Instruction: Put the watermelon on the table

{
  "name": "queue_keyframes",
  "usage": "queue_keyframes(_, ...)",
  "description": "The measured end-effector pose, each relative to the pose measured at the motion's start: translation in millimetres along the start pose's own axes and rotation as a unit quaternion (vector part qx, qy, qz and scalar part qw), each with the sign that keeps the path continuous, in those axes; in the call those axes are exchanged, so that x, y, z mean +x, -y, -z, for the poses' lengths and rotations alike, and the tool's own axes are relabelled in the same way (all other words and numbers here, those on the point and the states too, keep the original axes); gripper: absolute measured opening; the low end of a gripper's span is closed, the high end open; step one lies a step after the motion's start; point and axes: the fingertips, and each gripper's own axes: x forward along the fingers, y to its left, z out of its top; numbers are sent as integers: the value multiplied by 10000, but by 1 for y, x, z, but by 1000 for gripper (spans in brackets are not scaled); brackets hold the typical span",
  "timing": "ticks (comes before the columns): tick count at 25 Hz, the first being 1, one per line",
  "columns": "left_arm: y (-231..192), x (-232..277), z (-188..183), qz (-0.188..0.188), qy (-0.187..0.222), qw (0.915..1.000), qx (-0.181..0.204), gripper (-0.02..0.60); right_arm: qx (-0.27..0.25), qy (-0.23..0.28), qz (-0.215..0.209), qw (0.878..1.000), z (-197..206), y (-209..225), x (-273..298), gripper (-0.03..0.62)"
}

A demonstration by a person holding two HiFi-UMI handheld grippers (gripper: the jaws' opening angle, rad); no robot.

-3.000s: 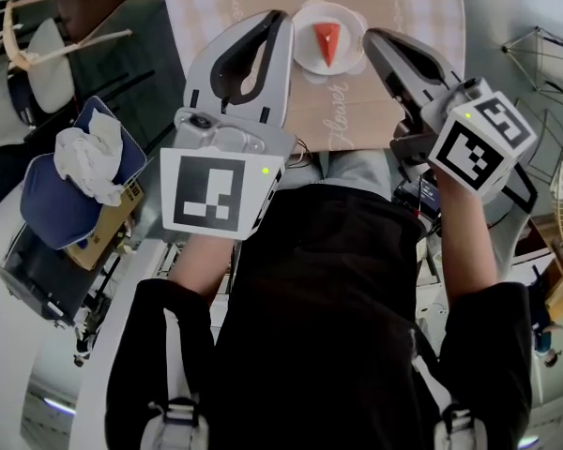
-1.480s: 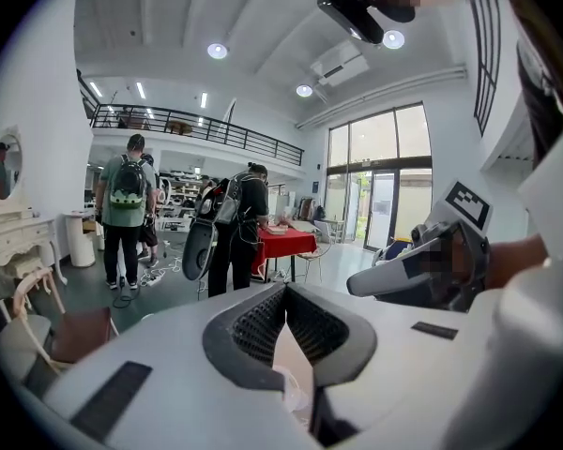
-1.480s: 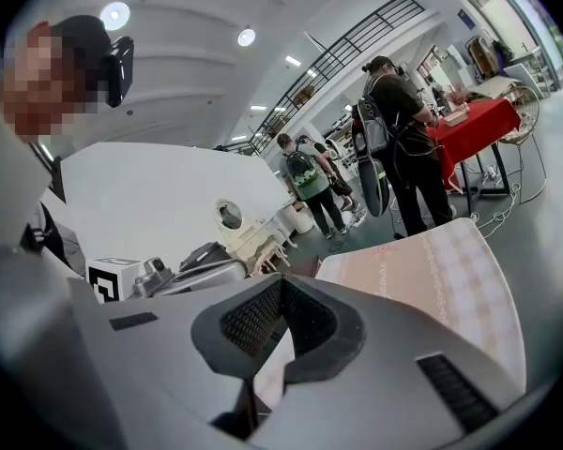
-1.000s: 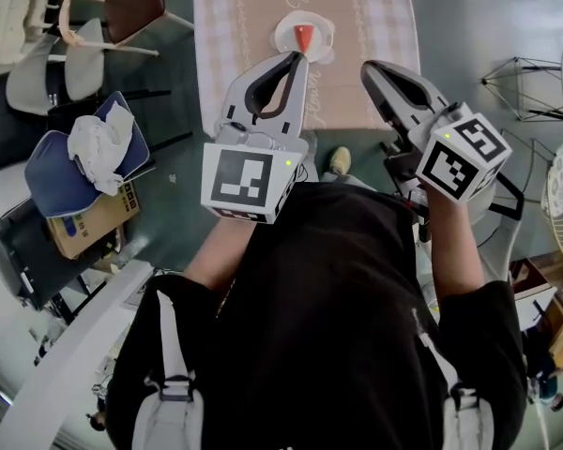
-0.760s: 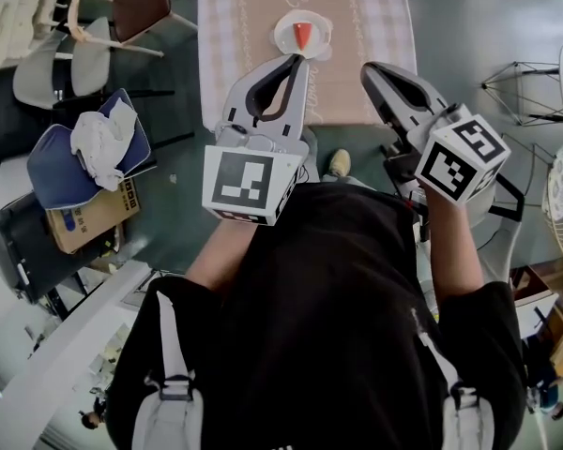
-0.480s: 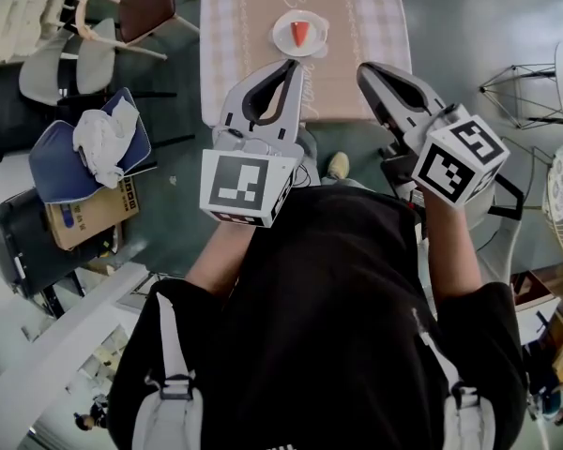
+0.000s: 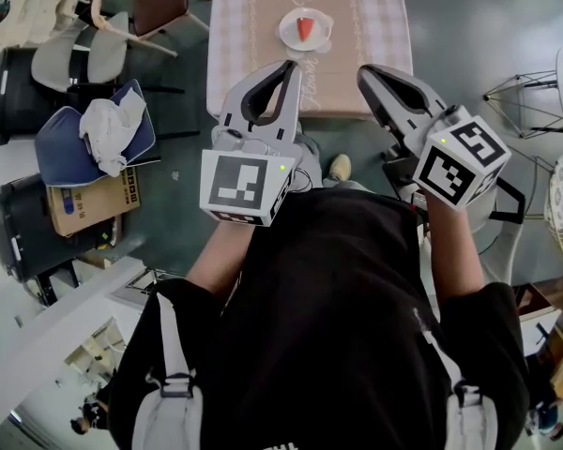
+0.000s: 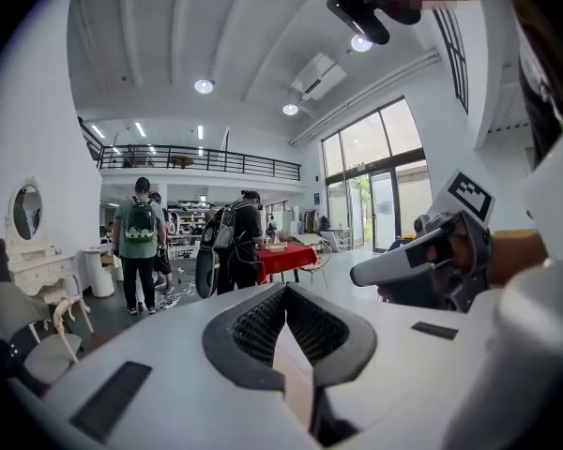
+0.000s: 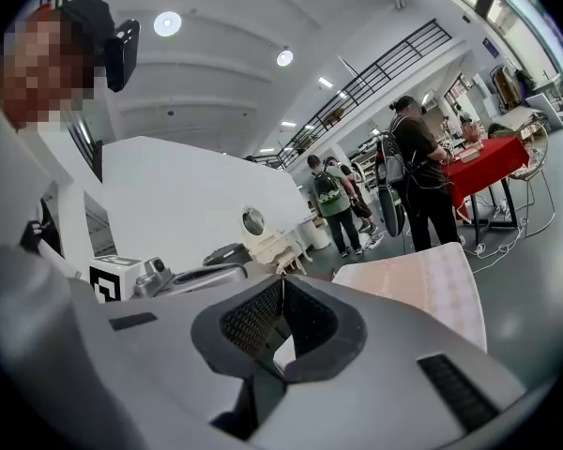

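Observation:
A red watermelon slice [image 7: 305, 28] lies on a white plate [image 7: 289, 34] near the front end of a long table [image 7: 253, 26] with a beige checked cloth. Both grippers are held in the air short of the table, well back from the plate. In the head view my left gripper [image 7: 290, 65] is shut with nothing in it, and my right gripper [image 7: 361, 70] is shut and empty too. The left gripper view shows its own jaws [image 8: 286, 289] closed tip to tip. The right gripper view shows the same [image 9: 282, 279], with the table's [image 9: 422, 284] cloth ahead.
Chairs [image 7: 94, 54] stand left of the table. A blue seat [image 7: 56, 148] with a white cloth and a cardboard box [image 7: 89, 200] sit on the floor at left. A wire stool [image 7: 525, 92] stands right. People [image 8: 141, 242] stand by a red table [image 8: 286, 256] far off.
The table and the plate with the slice have shrunk and slid up the head view as I backed away. Both grippers have stayed shut and side by side.

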Motion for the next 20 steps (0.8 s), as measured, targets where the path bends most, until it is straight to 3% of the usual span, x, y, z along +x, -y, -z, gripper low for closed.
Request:
queue_keyframes(12,7,4,-7,158,98,9998,-20,12,-43,111,173,9998,-7,1,-17,15)
queue_keyframes(20,-1,-2,-10,52,161,9998,-42,12,-53,114,191,9997,-8,2,-17,15)
